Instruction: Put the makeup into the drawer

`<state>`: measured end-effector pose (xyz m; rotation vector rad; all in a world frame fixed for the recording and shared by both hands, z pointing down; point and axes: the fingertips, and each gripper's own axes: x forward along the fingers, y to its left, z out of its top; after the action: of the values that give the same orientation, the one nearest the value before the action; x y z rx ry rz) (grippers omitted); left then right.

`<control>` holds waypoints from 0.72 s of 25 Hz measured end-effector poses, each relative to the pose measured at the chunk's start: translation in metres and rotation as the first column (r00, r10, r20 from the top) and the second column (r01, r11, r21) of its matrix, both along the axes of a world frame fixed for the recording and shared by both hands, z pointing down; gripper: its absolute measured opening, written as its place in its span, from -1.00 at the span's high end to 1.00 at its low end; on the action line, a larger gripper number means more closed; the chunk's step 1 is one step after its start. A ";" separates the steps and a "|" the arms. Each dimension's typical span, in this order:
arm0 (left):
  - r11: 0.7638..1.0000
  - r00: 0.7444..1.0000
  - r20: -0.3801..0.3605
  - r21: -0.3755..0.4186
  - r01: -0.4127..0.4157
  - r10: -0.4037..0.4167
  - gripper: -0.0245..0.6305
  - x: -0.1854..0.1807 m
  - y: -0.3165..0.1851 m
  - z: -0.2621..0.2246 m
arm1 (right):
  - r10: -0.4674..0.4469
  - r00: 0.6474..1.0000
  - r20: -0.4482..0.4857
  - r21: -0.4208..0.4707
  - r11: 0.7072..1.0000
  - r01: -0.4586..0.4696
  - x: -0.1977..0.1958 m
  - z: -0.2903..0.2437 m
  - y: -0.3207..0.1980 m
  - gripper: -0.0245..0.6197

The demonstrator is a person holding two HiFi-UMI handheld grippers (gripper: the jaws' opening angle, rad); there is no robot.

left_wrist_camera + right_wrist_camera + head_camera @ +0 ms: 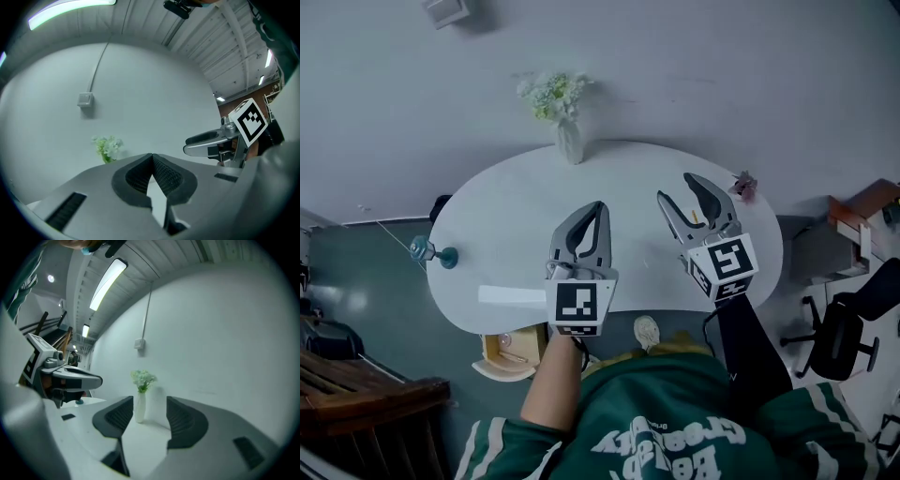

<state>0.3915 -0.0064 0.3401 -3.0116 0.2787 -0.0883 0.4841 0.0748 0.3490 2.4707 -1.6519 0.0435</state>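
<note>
Drawer (pixel 508 355) open, contents unclear; vase (pixel 570 142) w/ flowers (pixel 551 94); L claw (pixel 599 206) pressed together; R claw (pixel 675 187) spread.

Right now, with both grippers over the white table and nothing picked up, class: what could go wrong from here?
The vase stands straight ahead of the open right gripper; a forward push might tip it. The small blue-green object sits at the left rim of the table, where a swing of the left gripper could knock it off. That gripper's jaws are together, so it can grasp nothing until opened.
</note>
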 end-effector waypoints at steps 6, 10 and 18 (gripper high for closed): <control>0.999 0.999 0.007 -0.010 -0.040 0.040 0.93 0.050 0.043 0.009 | 0.054 0.998 0.018 -0.011 0.999 -0.053 0.053 0.011 0.050 0.21; 0.999 0.998 0.023 -0.014 -0.050 0.051 0.93 0.063 0.056 0.014 | 0.026 0.999 0.028 -0.036 0.999 -0.025 0.061 0.021 0.057 0.21; 0.999 0.999 0.049 -0.025 -0.023 0.024 0.93 0.057 0.055 0.026 | -0.520 0.852 0.062 -0.639 0.635 0.434 0.044 0.134 0.040 0.05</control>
<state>0.4489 0.0489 0.3661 -3.0305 0.2395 -0.1649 0.5284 0.1153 0.4826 1.4545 -1.7967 0.3140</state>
